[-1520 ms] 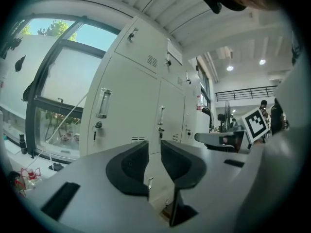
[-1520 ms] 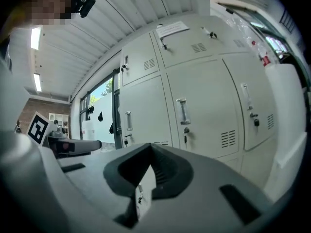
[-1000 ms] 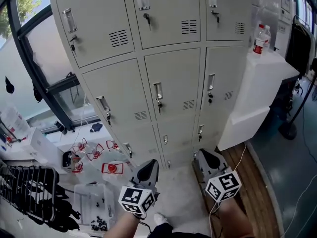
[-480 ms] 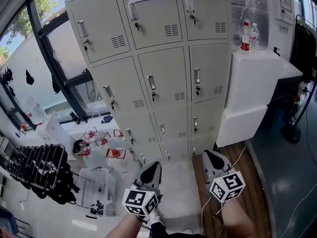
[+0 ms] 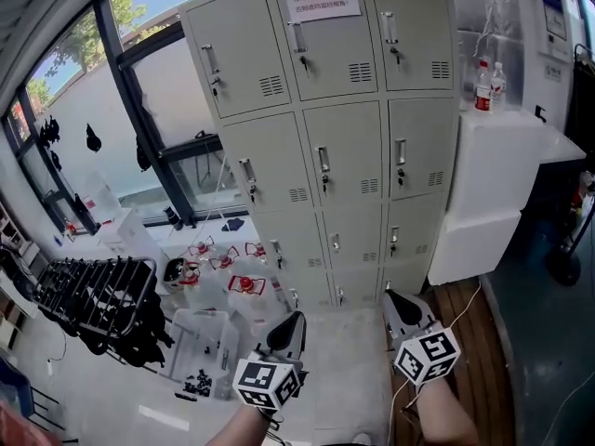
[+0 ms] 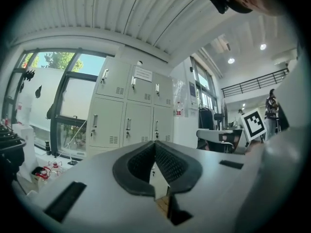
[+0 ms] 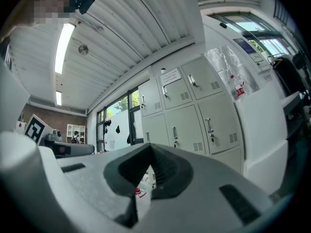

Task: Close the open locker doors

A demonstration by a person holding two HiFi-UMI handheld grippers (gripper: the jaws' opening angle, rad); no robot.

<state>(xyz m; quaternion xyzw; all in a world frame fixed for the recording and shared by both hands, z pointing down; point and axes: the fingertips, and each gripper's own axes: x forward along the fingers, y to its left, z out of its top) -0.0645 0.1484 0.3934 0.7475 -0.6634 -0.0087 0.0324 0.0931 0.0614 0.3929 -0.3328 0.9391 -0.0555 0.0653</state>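
Head view: every locker door at upper centre looks shut; left hand-held gripper and right hand-held gripper closed, empty.

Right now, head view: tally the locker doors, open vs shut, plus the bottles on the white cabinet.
Grey metal locker doors, shut: 12
Locker doors, open: 0
Clear plastic bottles on the white cabinet: 2
Total: 14
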